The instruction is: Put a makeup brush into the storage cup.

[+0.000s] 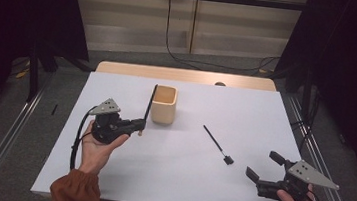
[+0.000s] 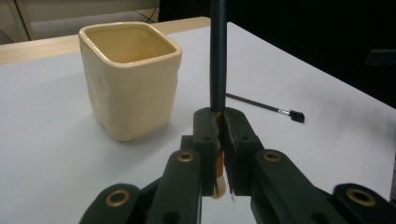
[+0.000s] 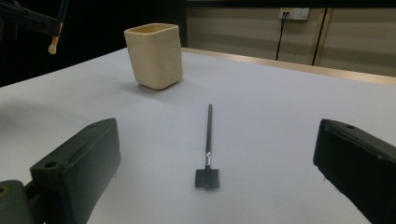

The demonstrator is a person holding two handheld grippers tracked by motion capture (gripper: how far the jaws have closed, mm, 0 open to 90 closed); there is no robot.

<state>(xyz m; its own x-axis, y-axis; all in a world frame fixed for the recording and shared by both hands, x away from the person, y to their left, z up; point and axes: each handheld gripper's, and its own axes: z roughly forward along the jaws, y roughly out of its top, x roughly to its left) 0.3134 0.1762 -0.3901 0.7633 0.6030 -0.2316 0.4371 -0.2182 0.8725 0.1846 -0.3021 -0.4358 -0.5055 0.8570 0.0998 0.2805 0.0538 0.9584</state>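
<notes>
1. Brush point(image 2: 218, 56): slim dark handle, orange band and pale tip at the lower end; held near upright above the table, just beside the cream cup point(image 2: 130, 79), apart from it.
2. Left gripper point(image 2: 219, 122): jaws clamped tight on the brush near its lower end.
3. Second brush point(image 3: 208, 144): black, flat square head, lies on the white table point(image 1: 237, 187) between cup and right gripper point(image 1: 264, 166).
4. Right gripper: jaws spread wide, holding nothing, near the table's edge.

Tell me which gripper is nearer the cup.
Left. The left gripper sits just beside the cup, holding a brush. The right gripper is far off at the table's near right corner.
</notes>
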